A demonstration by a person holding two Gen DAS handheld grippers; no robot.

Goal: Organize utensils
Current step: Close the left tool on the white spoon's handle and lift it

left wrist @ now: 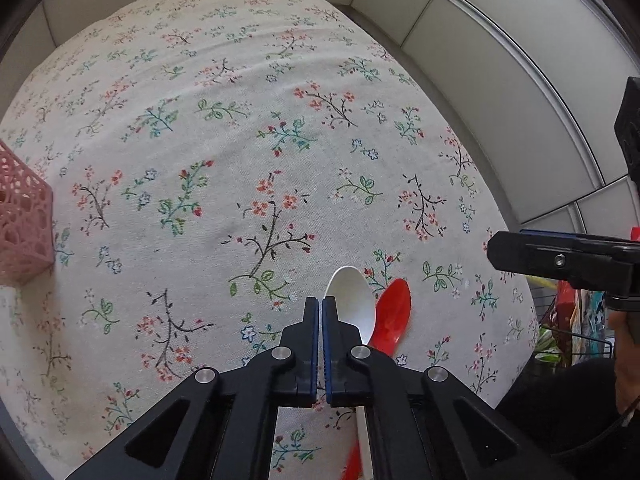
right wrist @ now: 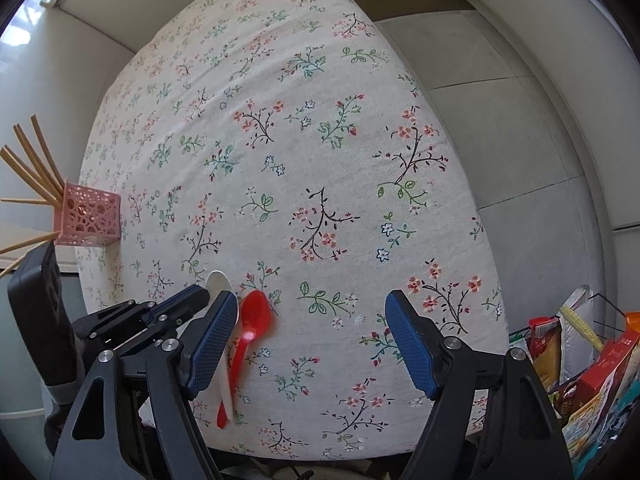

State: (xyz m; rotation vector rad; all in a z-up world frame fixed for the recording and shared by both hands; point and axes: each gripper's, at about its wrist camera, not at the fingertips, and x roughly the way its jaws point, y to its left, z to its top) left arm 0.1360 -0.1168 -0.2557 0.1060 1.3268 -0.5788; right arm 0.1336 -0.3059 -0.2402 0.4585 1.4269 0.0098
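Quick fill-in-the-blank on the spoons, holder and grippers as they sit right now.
1. The white spoon lies beside a ____ spoon.
2. The pink holder contains wooden ____.
3. The left gripper has its jaws ____.
4. The right gripper has its jaws ____.

Missing words: red; chopsticks; shut; open

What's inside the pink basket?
Wooden chopsticks stick out of the pink basket, fanning up and to the left. Their lower ends are hidden behind its lacy wall, so anything else lying at the bottom cannot be seen.
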